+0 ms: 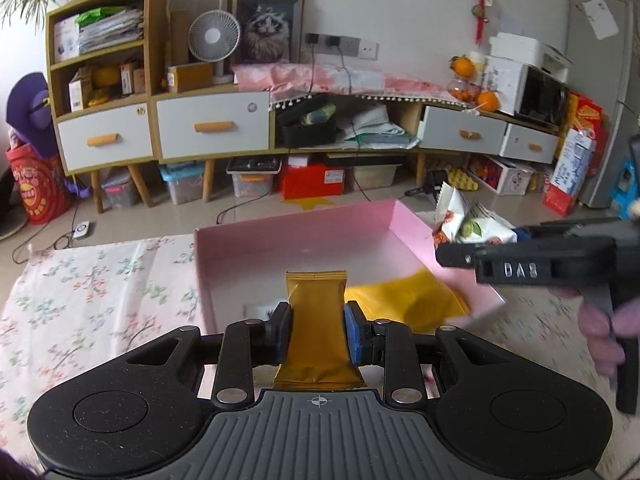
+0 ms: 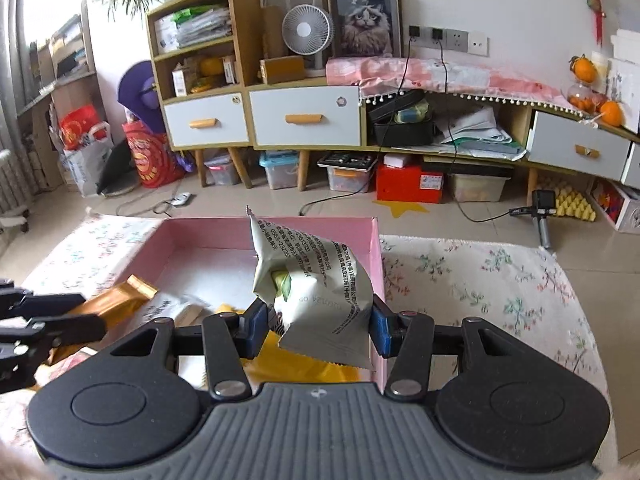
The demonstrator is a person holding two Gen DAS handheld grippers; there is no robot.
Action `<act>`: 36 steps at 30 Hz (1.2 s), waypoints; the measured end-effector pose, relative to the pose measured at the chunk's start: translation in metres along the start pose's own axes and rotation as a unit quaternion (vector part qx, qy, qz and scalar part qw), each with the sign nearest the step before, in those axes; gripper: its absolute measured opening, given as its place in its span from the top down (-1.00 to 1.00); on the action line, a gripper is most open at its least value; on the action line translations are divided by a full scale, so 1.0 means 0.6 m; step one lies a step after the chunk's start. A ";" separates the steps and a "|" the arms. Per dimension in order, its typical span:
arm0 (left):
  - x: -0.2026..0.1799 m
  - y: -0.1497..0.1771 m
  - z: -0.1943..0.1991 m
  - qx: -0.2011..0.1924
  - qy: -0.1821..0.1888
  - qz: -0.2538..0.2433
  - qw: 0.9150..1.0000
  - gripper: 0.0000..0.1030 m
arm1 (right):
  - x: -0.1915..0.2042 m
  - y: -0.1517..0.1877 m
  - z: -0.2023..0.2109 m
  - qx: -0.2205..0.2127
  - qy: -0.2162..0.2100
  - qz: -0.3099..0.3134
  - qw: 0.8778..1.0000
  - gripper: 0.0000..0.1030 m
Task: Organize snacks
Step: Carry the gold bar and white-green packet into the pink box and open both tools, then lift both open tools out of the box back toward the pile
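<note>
My left gripper [image 1: 316, 334] is shut on a gold snack packet [image 1: 317, 320] and holds it over the near edge of the pink box [image 1: 280, 236]. My right gripper [image 2: 316, 330] is shut on a white snack bag [image 2: 316, 280] with printed text, held above the right side of the pink box [image 2: 376, 264]. In the left wrist view the right gripper [image 1: 452, 254] enters from the right with the white bag [image 1: 472, 224]. In the right wrist view the left gripper [image 2: 72, 320] enters at left with the gold packet [image 2: 120, 296]. A yellow packet [image 1: 404, 296] lies inside the box.
The box rests on a floral cloth [image 1: 100, 280] covering the table. Beyond the table's far edge is tiled floor, a low cabinet [image 1: 212, 128] with drawers, storage bins beneath it and cables on the floor. A small printed packet [image 2: 176, 308] lies in the box.
</note>
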State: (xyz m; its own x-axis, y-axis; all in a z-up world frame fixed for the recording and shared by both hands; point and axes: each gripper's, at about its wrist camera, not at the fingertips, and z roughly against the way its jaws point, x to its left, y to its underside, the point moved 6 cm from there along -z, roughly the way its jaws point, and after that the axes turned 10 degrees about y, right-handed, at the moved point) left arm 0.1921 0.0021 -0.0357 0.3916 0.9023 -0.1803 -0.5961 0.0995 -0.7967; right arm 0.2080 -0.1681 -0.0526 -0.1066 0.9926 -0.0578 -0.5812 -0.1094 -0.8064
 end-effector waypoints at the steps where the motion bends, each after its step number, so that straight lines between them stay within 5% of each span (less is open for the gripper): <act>1: 0.003 -0.004 -0.013 0.003 -0.002 0.006 1.000 0.50 | 0.001 -0.002 -0.005 0.000 0.003 0.004 1.000 0.09; 22: 0.044 -0.039 -0.142 0.008 -0.053 0.048 0.997 0.41 | 0.005 -0.019 -0.067 0.018 0.022 0.008 1.000 -0.02; 25: 0.041 -0.037 -0.138 0.009 -0.058 0.046 0.997 0.16 | 0.003 -0.024 -0.057 0.006 0.024 0.001 1.000 -0.27; 29: 0.032 -0.034 -0.129 0.014 -0.051 0.048 0.997 -0.20 | 0.001 -0.030 -0.048 0.005 0.026 0.000 1.000 -0.34; 36: 0.020 -0.028 -0.098 0.020 -0.051 0.054 0.997 -0.44 | -0.008 -0.026 -0.019 0.005 0.029 -0.011 1.000 -0.52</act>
State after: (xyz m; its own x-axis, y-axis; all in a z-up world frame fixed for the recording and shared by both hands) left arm 0.2479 -0.0131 -0.0584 0.2508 0.9465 -0.2030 -0.6598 0.0137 -0.7513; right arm 0.2267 -0.1707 -0.0463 -0.0474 0.9961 -0.0747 -0.5914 -0.0882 -0.8016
